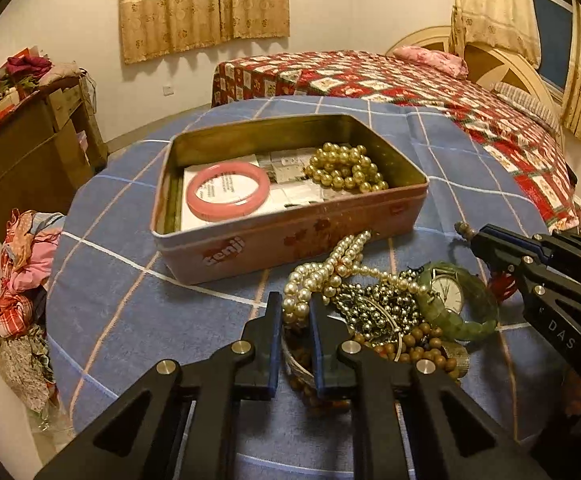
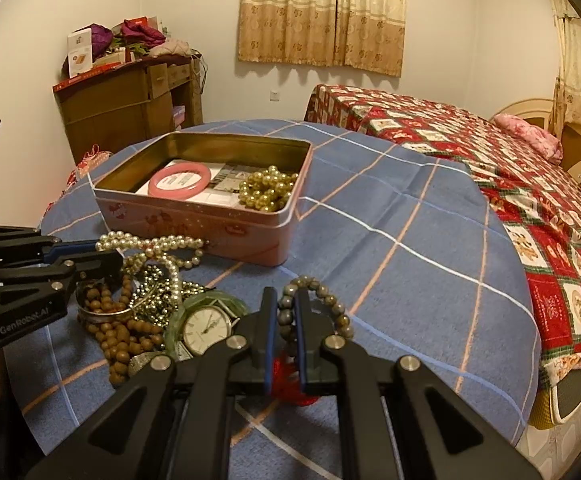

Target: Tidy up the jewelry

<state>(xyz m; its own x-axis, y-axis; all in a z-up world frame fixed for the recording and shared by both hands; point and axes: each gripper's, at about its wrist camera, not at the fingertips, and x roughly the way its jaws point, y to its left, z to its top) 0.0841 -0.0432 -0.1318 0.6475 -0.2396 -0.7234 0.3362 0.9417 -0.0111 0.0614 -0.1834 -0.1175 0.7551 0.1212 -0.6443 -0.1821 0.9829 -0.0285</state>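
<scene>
Inside the pink tin (image 1: 290,240) a pink bangle (image 1: 228,191) and gold beads (image 1: 344,172) are home, the right tool (image 2: 287,304) pinches a grey bead bracelet (image 2: 332,300), the left tool (image 1: 296,308) narrows on the pearl strand (image 1: 322,272), and a tangled pile (image 2: 142,312) waits on the surface (image 2: 390,240).

A bedroom in a home. Beyond the round table (image 2: 410,216) with its blue checked cloth, a bed (image 2: 470,140) under a red patchwork quilt, a pink pillow (image 2: 530,136) at its curved headboard. Behind the table, cream patterned curtains (image 2: 322,12) over a window on the far wall. Left of the table, a brown cupboard (image 2: 122,108) piled with boxes and cloth, and a heap of clothes (image 1: 26,272) on the floor beside it.
</scene>
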